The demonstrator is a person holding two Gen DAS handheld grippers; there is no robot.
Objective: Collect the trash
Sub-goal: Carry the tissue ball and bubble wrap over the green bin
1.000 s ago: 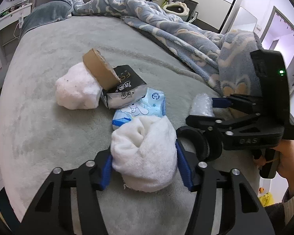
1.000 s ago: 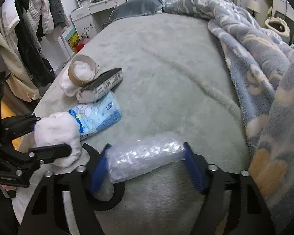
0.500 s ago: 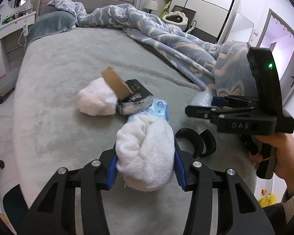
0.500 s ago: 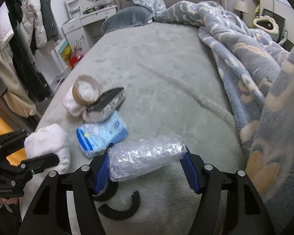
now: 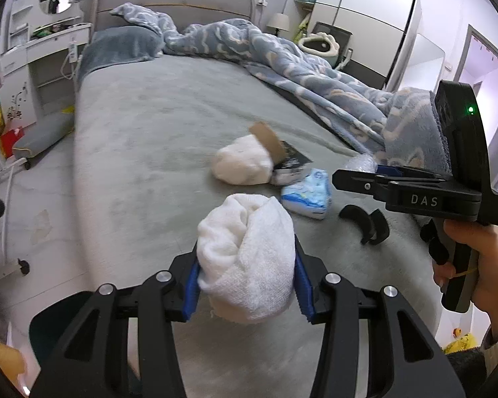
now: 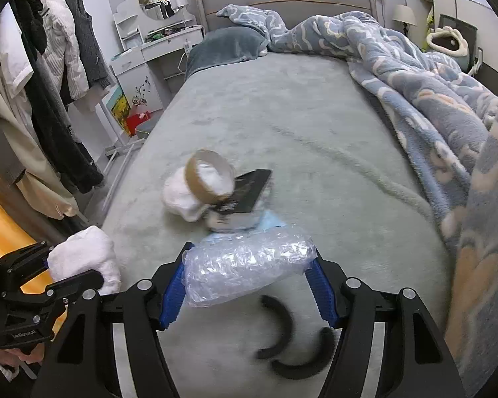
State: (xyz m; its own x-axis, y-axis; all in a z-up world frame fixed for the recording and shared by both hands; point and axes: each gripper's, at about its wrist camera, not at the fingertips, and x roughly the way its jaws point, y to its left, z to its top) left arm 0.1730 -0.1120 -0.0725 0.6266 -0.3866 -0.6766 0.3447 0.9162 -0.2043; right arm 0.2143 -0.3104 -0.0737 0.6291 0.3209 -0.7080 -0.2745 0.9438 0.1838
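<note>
L tool (image 5: 245,285) clamped on towel wad (image 5: 245,255) | R tool (image 6: 249,285) clamped on bubble wrap (image 6: 249,265) | both above bed (image 6: 282,116); I'd keep squeeze steady, carry level | rest of pile (image 6: 215,195) ahead

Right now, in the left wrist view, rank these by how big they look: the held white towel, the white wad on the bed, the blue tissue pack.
1. White towel, though it sits nearest the camera, which inflates it.
2. White wad.
3. Blue tissue pack.
</note>
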